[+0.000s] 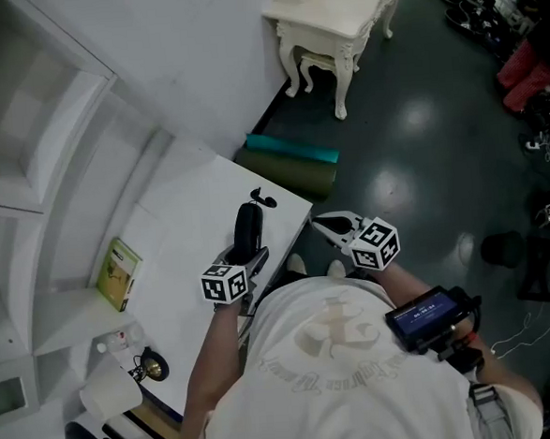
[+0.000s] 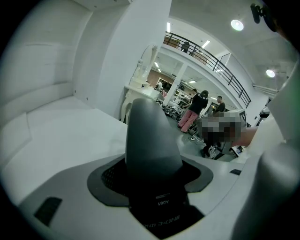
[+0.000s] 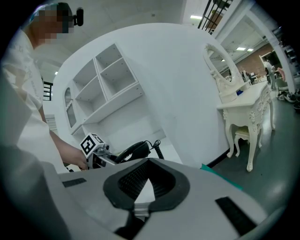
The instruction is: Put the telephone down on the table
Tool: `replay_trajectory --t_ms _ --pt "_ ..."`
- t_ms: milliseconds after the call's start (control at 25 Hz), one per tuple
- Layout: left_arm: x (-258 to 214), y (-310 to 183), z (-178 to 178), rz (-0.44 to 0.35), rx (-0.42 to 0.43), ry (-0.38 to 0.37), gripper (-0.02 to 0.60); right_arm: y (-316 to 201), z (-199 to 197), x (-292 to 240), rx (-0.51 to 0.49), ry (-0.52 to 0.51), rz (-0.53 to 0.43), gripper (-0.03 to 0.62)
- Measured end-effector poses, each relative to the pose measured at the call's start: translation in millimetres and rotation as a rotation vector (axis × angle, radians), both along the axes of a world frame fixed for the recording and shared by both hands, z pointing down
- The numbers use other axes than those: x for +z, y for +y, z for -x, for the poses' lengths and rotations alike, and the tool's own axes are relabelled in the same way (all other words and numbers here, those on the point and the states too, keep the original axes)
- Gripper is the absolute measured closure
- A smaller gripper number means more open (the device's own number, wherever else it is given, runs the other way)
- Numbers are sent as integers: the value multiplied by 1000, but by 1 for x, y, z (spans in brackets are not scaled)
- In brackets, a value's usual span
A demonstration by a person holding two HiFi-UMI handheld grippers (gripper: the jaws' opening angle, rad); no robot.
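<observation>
A black telephone handset [image 1: 248, 227] points away from me over the white table [image 1: 176, 221], near its right edge. My left gripper [image 1: 253, 253] is shut on the handset's near end. In the left gripper view the handset [image 2: 151, 140] rises between the dark pads [image 2: 107, 180] of the left gripper [image 2: 154, 180]. Its coiled cord [image 1: 263, 202] trails off the far end. Whether the handset touches the table I cannot tell. My right gripper [image 1: 324, 225] hangs past the table's edge over the dark floor, tips together, holding nothing. The right gripper view shows the handset [image 3: 133, 150] and the left gripper [image 3: 104, 157] beyond the empty right gripper [image 3: 146, 161].
A yellow-green book [image 1: 117, 272] lies at the table's left. White shelving [image 1: 25, 137] stands to the left of the table. Teal and olive rolled mats [image 1: 295, 163] lie on the floor just beyond the table. A cream dressing table [image 1: 336, 13] with a stool [image 1: 316, 66] stands farther off.
</observation>
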State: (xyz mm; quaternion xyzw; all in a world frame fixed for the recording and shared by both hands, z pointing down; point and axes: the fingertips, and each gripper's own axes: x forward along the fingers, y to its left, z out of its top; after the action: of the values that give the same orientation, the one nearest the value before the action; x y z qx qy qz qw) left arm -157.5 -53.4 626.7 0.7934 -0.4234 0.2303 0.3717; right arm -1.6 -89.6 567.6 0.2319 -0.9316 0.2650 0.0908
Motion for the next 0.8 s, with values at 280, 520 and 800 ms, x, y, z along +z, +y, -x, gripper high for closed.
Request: replay_trajectory --t_ms 280,520,800 --pt "3 -29 11 -4 16 -16 289 -11 -3 4 23 17 29 579" --pt "9 -52 19 -12 25 -45 288 -20 -2 9 26 25 49 579" --pt "16 -89 29 -13 104 -104 288 -31 4 14 34 19 69 579"
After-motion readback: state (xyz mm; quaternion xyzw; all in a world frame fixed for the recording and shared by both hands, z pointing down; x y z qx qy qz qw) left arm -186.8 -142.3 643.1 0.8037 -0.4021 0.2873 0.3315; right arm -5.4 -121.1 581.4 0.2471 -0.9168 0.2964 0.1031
